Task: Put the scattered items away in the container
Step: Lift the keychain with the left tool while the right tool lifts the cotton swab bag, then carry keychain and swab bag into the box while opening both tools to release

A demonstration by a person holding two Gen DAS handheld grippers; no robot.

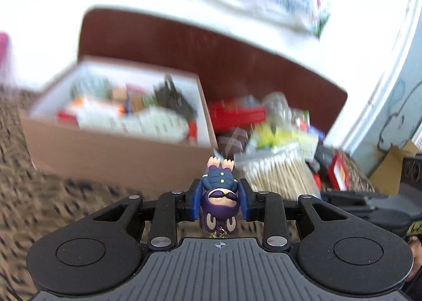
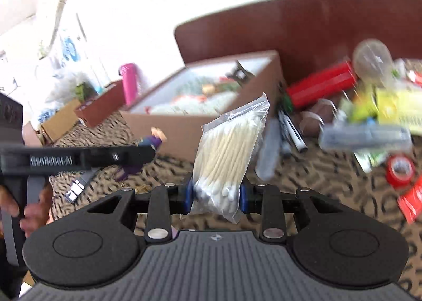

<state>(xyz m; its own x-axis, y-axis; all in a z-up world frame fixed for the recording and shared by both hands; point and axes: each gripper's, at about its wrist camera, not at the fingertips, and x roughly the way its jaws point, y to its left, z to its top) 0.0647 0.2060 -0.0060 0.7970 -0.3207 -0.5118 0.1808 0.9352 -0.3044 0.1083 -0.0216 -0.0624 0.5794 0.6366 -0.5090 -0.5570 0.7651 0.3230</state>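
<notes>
My left gripper [image 1: 218, 202] is shut on a small purple-and-blue figure keychain [image 1: 219, 195], held head toward the camera above the patterned mat. My right gripper [image 2: 216, 196] is shut on a clear bag of cotton swabs [image 2: 226, 153], held upright. The open cardboard box [image 1: 116, 147] with several items inside stands ahead left of the left gripper; in the right wrist view the box [image 2: 184, 129] is just behind the bag. The left gripper with the figure also shows in the right wrist view [image 2: 147, 154]. The swab bag shows in the left wrist view [image 1: 279, 174].
A pile of scattered items lies right of the box: a red tube [image 2: 321, 87], markers [image 2: 292, 132], a clear bulb [image 2: 372, 59], yellow packets [image 2: 395, 108], red tape [image 2: 401, 170]. A brown chair back [image 1: 211, 45] stands behind. A pink bottle [image 2: 130, 84] and small boxes lie far left.
</notes>
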